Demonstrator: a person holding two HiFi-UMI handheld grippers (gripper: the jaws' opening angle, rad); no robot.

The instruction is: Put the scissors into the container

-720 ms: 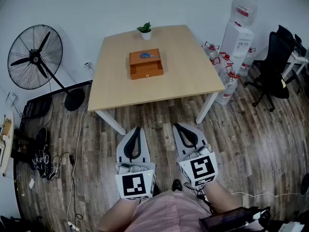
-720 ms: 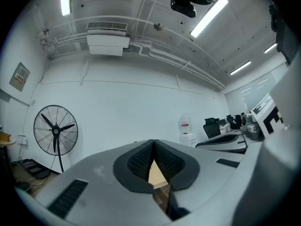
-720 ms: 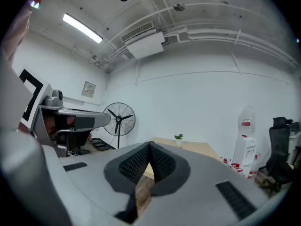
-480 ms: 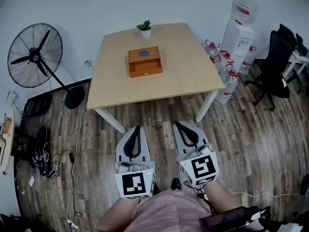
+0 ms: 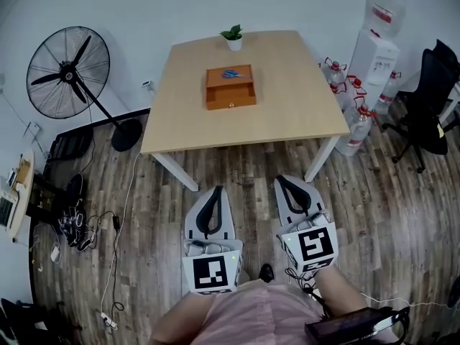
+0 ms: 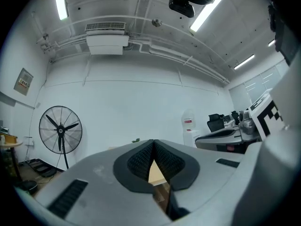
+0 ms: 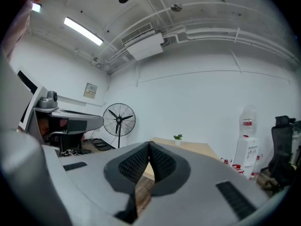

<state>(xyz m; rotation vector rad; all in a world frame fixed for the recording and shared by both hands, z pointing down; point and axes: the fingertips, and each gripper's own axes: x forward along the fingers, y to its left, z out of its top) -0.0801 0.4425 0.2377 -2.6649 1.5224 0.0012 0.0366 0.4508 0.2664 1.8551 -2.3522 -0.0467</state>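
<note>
Resting on top of orange container (image 5: 231, 95), mid-table (image 5: 291, 110): blue-handled scissors (image 5: 231, 73). Left gripper (image 5: 215, 192) held low over wood floor, short of table; jaws pressed together, nothing gripped. Right gripper (image 5: 284, 183) held alongside, jaws likewise together, empty. Both grippers well apart from scissors. Potted plant (image 5: 233, 37) placed at far table edge.

Floor (image 5: 237, 167) lies open to the table's (image 5: 287, 113) near edge; fan (image 5: 68, 74) stands left, water bottles (image 5: 357, 117) right, container (image 5: 231, 92) mid-table.
</note>
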